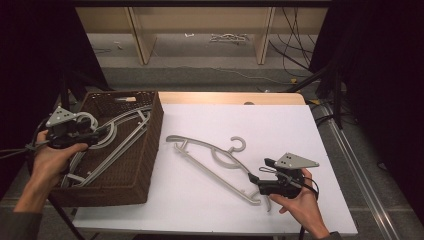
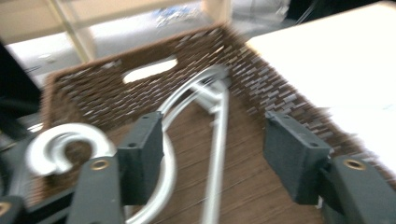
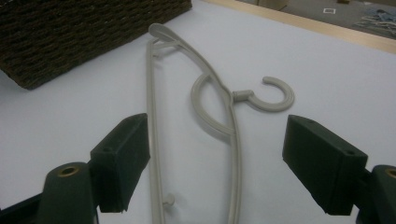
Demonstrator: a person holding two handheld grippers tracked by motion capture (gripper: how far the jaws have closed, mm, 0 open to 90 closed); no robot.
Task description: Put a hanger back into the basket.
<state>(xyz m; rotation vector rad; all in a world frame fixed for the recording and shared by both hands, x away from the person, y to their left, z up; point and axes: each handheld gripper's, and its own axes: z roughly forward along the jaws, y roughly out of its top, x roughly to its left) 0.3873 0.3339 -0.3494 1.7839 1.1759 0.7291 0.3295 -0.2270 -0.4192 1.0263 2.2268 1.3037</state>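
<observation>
One hanger [image 1: 112, 137] already lies in the basket [image 1: 150, 150] at the table's left edge under the spread left gripper [image 1: 92, 136], while the spread right gripper [image 1: 255, 178] straddles the second hanger [image 1: 212, 160] mid-table, not yet lifted.

Probably a lab: black curtains [image 1: 385, 75] flank a white table [image 1: 280, 130], loose cables [image 1: 295, 45] trailing on the floor.

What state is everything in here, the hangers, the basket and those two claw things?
Hanger on the table: lying flat, hook up, not gripped.
Hanger in the basket: lying inside, loose.
Basket: upright, open-topped, holding hangers.
Left gripper: open, over the basket.
Right gripper: open, jaws either side of the table hanger's end.
</observation>
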